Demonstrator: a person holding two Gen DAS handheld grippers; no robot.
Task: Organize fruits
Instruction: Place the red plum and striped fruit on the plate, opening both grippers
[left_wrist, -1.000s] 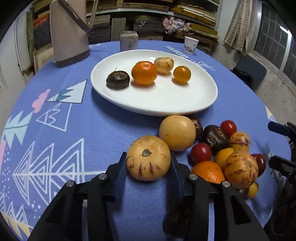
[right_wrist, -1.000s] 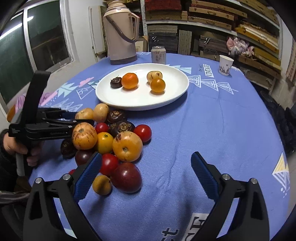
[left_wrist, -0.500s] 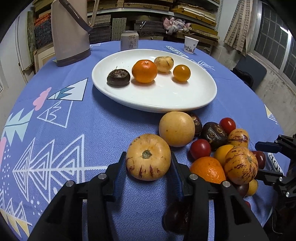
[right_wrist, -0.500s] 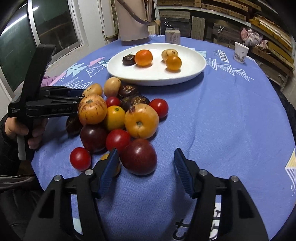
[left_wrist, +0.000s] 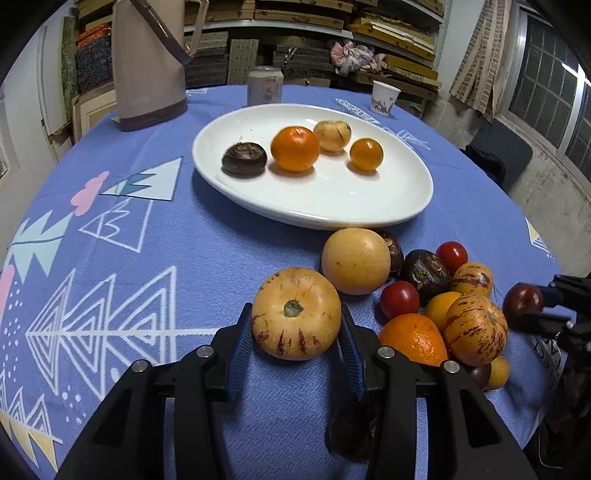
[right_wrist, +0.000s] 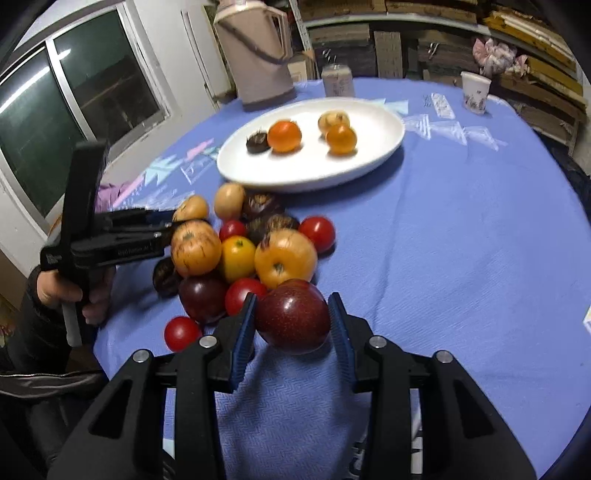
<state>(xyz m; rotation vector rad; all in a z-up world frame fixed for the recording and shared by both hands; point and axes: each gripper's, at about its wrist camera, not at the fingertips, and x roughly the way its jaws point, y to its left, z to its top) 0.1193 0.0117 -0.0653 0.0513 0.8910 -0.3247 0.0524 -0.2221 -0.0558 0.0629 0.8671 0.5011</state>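
Note:
My left gripper (left_wrist: 295, 328) is shut on a yellow striped fruit (left_wrist: 295, 314) that rests on the blue tablecloth beside the fruit pile (left_wrist: 436, 306). My right gripper (right_wrist: 291, 325) has a dark red plum (right_wrist: 291, 319) between its jaws, which are closing, and both blue pads touch its sides. That plum (left_wrist: 522, 299) also shows at the right edge of the left wrist view. The white plate (left_wrist: 325, 206) beyond the pile carries a dark brown fruit, an orange (left_wrist: 295, 147), a pale striped fruit and a small orange tomato.
A tall thermos jug (left_wrist: 147, 66), a can (left_wrist: 265, 86) and a paper cup (left_wrist: 384, 98) stand behind the plate. The pile (right_wrist: 251, 251) holds several tomatoes, plums and striped fruits. A person's hand (right_wrist: 74, 295) holds the left gripper at the table's edge.
The right gripper has come up to the near side of the pile and its jaws have narrowed from wide open onto the dark red plum. The left gripper has kept its hold and place.

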